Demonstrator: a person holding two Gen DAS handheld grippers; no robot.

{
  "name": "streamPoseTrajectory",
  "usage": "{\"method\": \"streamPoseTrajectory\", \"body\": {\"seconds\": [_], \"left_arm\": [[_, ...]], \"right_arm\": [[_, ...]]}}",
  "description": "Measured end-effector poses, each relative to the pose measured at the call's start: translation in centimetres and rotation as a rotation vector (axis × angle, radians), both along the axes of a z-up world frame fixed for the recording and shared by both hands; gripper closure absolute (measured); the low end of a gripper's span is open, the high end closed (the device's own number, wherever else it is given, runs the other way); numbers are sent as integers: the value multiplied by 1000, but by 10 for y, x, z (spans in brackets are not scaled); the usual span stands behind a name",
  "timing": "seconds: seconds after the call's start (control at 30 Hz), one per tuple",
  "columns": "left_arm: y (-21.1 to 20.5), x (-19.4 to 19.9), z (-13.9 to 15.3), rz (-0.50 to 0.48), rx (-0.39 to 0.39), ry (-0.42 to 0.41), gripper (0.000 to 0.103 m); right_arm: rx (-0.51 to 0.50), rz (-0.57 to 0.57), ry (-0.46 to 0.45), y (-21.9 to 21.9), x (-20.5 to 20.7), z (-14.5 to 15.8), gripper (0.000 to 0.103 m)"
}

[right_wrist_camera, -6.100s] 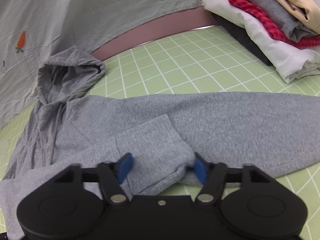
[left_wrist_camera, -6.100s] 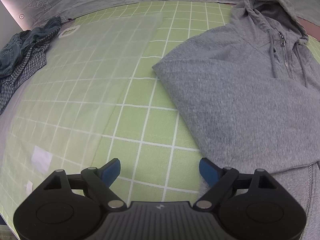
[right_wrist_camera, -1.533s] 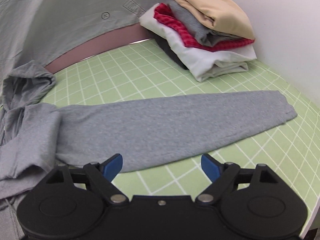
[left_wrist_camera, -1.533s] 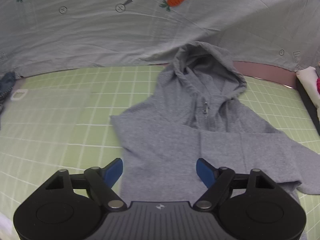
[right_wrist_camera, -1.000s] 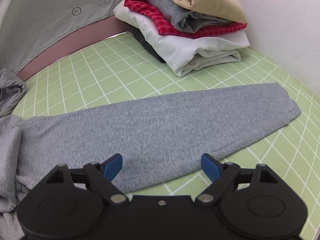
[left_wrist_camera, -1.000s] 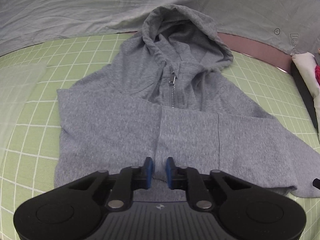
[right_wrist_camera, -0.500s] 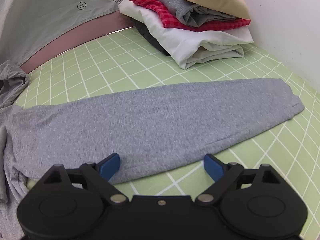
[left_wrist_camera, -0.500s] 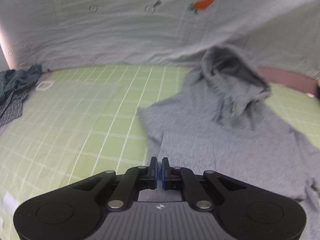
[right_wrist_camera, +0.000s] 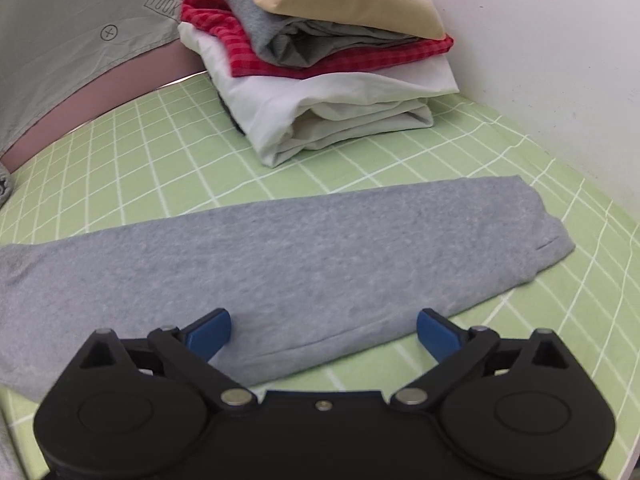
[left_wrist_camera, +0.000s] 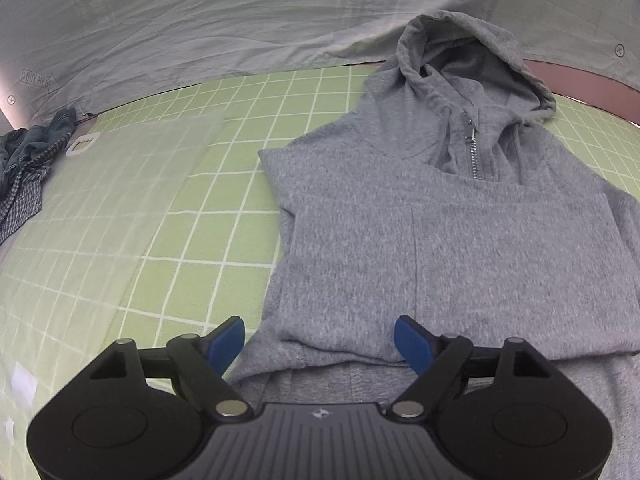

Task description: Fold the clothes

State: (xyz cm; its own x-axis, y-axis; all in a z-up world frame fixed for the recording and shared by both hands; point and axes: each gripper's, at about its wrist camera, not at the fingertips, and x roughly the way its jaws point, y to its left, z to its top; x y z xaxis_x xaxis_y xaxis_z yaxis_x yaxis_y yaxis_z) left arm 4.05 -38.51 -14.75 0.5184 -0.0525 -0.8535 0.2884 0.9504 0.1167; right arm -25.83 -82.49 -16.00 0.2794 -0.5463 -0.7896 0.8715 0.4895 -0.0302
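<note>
A grey zip hoodie [left_wrist_camera: 440,232] lies flat on the green grid mat [left_wrist_camera: 192,240], hood at the back, one sleeve folded across its chest. My left gripper [left_wrist_camera: 320,342] is open and empty, just above the folded sleeve's near edge. In the right wrist view the hoodie's other sleeve [right_wrist_camera: 300,264] lies stretched out to the right, cuff at the far right. My right gripper [right_wrist_camera: 324,330] is open and empty, its jaws straddling the sleeve's near edge.
A stack of folded clothes [right_wrist_camera: 320,60] stands at the back right by the white wall [right_wrist_camera: 560,60]. A crumpled pile of denim and checked cloth [left_wrist_camera: 28,160] lies at the far left. A grey sheet [left_wrist_camera: 240,20] hangs behind the mat. A translucent sheet [left_wrist_camera: 112,184] lies on the mat's left part.
My left gripper was shut half a second ago and has opened; it now sits low over the folded sleeve. My right gripper stayed open and moved closer along the outstretched sleeve.
</note>
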Motion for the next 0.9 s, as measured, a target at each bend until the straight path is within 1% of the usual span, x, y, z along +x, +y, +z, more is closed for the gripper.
{"method": "streamPoseTrajectory", "body": {"seconds": [0.1, 0.23, 0.4, 0.5, 0.57, 0.6, 0.8, 0.83, 0.87, 0.9], "left_arm": [[3, 2, -2, 30, 0, 8, 12], [2, 4, -4, 37, 21, 8, 5], [1, 8, -6, 52, 36, 11, 1], [0, 8, -7, 56, 37, 9, 0], [0, 8, -8, 62, 35, 10, 0], [0, 8, -8, 65, 33, 10, 0], [2, 8, -8, 72, 21, 15, 0], [2, 9, -8, 74, 18, 17, 0], [3, 9, -8, 77, 14, 19, 0], [3, 9, -8, 79, 11, 21, 0]], "right_arm": [[-26, 15, 18, -29, -15, 3, 0], [-65, 21, 47, -65, -30, 7, 0], [-113, -38, 65, -100, -46, 7, 0], [-94, -79, 36, -114, -56, 6, 0], [-42, -106, -27, -122, -66, 4, 0], [-37, -122, -55, -124, -70, 3, 0], [-46, -113, -53, -118, -67, 1, 0], [-41, -108, -53, -118, -66, 1, 3], [-42, -91, -54, -116, -65, 4, 14], [-44, -74, -56, -114, -63, 6, 23]]}}
